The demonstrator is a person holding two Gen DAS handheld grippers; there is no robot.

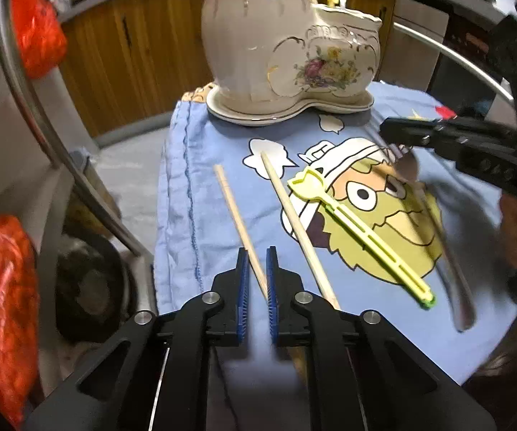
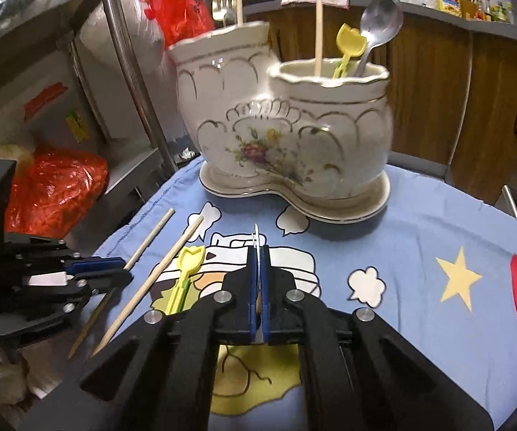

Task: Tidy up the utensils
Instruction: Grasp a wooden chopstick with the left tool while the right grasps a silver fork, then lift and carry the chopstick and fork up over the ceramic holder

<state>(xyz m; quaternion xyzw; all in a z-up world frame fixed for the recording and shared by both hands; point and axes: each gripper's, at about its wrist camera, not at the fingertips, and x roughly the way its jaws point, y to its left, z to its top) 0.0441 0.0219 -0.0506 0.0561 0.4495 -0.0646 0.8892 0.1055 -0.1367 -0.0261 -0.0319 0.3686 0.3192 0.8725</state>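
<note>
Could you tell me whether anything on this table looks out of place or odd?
Nothing is spilled or broken. The only stragglers are two wooden chopsticks and a yellow plastic utensil lying loose at angles on the blue cloth, while similar ones already stand in the ceramic holder.

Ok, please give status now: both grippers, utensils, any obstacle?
Left gripper jaws closed on a chopstick. Right gripper shut on a metal utensil. Second chopstick and yellow tool lie on the cloth. Nothing blocks the holder.
</note>
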